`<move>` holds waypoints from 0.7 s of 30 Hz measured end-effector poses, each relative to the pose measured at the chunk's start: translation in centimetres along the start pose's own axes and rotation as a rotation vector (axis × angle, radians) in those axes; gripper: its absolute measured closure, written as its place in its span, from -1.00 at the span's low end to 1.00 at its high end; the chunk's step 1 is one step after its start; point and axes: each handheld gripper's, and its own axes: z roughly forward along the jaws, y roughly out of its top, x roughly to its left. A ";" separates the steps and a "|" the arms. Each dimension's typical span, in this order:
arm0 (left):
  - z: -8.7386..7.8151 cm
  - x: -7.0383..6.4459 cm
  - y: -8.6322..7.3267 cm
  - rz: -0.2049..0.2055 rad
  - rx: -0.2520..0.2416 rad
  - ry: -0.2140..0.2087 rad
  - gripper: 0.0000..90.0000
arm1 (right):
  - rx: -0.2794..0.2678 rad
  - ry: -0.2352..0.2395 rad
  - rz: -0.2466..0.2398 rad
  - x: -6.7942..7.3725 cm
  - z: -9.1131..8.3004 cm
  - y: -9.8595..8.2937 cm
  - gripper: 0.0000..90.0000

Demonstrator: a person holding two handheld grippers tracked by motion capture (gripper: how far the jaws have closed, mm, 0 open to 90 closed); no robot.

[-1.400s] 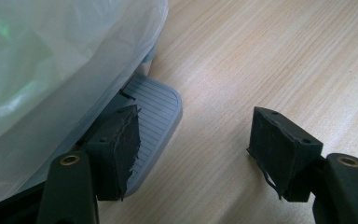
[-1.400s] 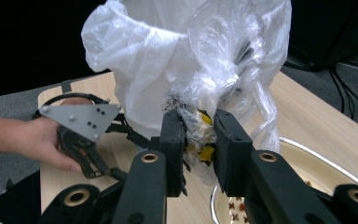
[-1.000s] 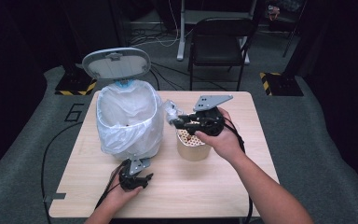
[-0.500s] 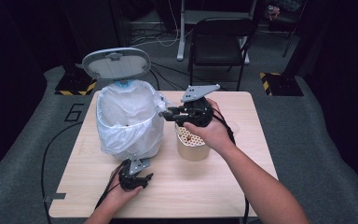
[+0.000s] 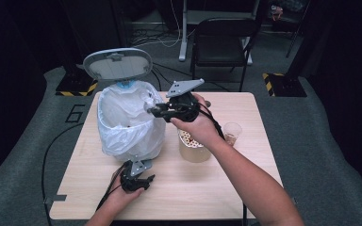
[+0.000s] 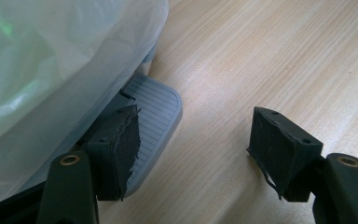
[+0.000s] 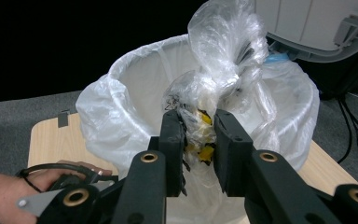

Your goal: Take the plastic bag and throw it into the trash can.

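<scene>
At the left of the high view a pedal bin (image 5: 127, 123), rounded and lined with a thin, crinkled white plastic liner (image 7: 102, 116), is standing on the pale wood-grain table (image 5: 245, 113) with its grey oval lid (image 5: 118, 64) tipped up and back. At the bin's foot the left gripper (image 5: 140, 181) is resting low on the table with its jaws spread wide and nothing between them; in the left gripper view one jaw is lying against the ribbed grey plastic pedal (image 6: 156, 105), the other over bare wood. To the right, the right gripper (image 7: 196, 135) is clenching a crumpled clear plastic bag (image 7: 223, 70) that is showing yellow and dark scraps inside. The bag's long axis is running roughly upright, its loose end standing up from the jaws, and it is hanging just over the bin's open mouth. Any print on it is too crumpled to read. Farther right, a tan cylindrical holder (image 5: 193, 148) with a honeycomb top is standing beside a small clear cup (image 5: 231, 132).
</scene>
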 end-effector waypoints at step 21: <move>0.0 0.2 0.0 0.018 -0.012 0.002 -0.26 | -0.007 0.007 0.000 -0.6 4.3 2.1 0.66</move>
